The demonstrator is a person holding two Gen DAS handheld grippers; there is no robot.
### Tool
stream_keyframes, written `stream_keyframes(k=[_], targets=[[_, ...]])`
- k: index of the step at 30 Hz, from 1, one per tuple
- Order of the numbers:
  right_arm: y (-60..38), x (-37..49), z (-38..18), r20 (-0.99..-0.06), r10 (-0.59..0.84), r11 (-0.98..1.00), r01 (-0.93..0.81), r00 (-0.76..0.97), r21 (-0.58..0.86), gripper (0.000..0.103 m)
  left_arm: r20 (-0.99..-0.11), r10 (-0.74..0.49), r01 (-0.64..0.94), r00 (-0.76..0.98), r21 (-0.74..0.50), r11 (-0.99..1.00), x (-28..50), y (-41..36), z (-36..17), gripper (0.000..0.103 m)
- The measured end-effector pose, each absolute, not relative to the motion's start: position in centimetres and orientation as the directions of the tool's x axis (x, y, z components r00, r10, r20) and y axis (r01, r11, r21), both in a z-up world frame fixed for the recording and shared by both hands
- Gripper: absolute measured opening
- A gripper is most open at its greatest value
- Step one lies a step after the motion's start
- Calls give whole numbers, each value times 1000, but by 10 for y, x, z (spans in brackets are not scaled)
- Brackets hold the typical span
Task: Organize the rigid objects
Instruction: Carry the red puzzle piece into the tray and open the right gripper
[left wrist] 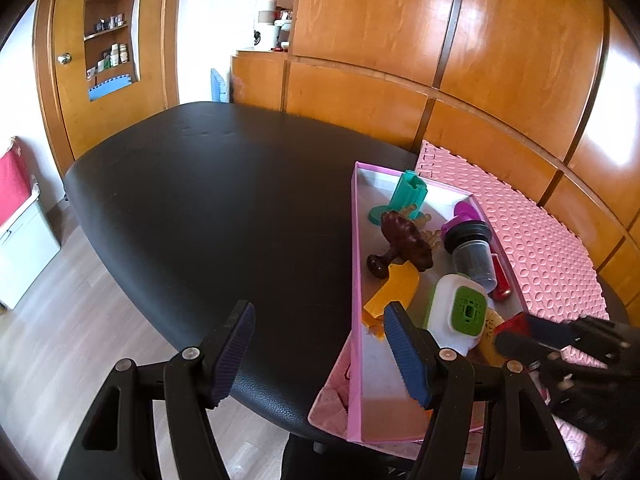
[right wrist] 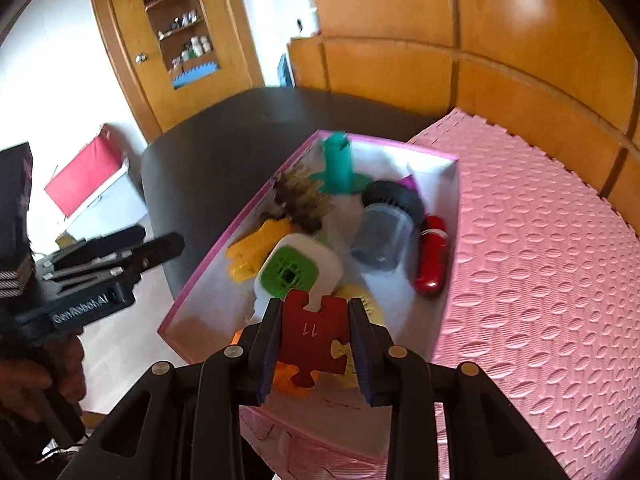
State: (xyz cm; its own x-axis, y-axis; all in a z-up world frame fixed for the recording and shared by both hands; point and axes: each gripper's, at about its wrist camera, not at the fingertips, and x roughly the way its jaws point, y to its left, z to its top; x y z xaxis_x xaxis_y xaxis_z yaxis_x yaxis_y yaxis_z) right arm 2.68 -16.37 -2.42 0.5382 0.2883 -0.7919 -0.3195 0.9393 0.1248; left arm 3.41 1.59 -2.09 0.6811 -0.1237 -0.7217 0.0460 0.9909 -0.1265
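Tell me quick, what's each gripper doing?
Left gripper: open, holding nothing.
Right gripper: shut on a red puzzle piece, above the pink box.

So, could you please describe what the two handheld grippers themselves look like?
Both are black plastic scissor-style frames with round silver pivot screws and triangular cut-outs. The left gripper carries ribbed blue-purple pads on its jaws; the right gripper has similar dark ribbed pads. Seen from the right wrist view, the left gripper's body bears white "GenRobot.AI" lettering.
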Motion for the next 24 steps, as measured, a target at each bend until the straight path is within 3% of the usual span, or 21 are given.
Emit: stream_keyframes(k=[4, 10, 17, 24], targets=[[-153, 25, -34, -807, 214, 947, -320, 551, 33, 33, -723, -111, 37, 682, -117, 992, 34, 18, -22, 68], [-154, 23, -31, -800, 239, 944, -324, 550, 60, 34, -725, -92, 29, 683, -100, 995, 34, 16, -24, 68], [-164, 26, -35, -790, 263, 952, -280, 554, 121, 43, -725, -84, 34, 684, -83, 996, 34, 12, -24, 71], [-173, 21, -34, -777, 270, 958, -237, 569, 160, 44, -716, -76, 44, 694, -63, 997, 30, 5, -21, 75]])
